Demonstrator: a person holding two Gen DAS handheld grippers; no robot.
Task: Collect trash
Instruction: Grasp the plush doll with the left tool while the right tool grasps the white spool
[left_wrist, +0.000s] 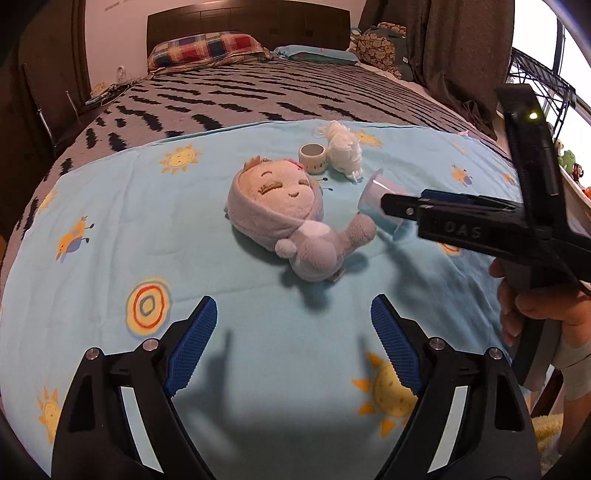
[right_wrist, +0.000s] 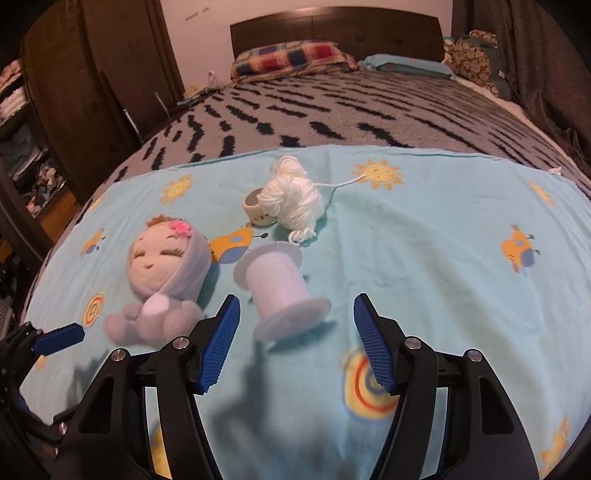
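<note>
A white empty spool (right_wrist: 277, 286) lies on its side on the light blue sheet (right_wrist: 424, 258). My right gripper (right_wrist: 295, 301) is open around the spool's near flange, and its pads are not touching it. In the left wrist view the right gripper (left_wrist: 386, 205) comes in from the right and partly hides the spool (left_wrist: 373, 194). A ball of white yarn (right_wrist: 291, 203) and a small roll of tape (right_wrist: 256, 210) lie further back. A grey plush doll (left_wrist: 280, 210) lies ahead of my left gripper (left_wrist: 293, 306), which is open with nothing between its fingers.
The sheet covers the near part of a bed with a grey and black blanket (left_wrist: 258, 96) and pillows (left_wrist: 207, 48) at the headboard. A dark wardrobe (right_wrist: 92, 74) stands left. A hand (left_wrist: 535, 306) holds the right gripper. A finger of the left gripper (right_wrist: 59, 338) shows low left.
</note>
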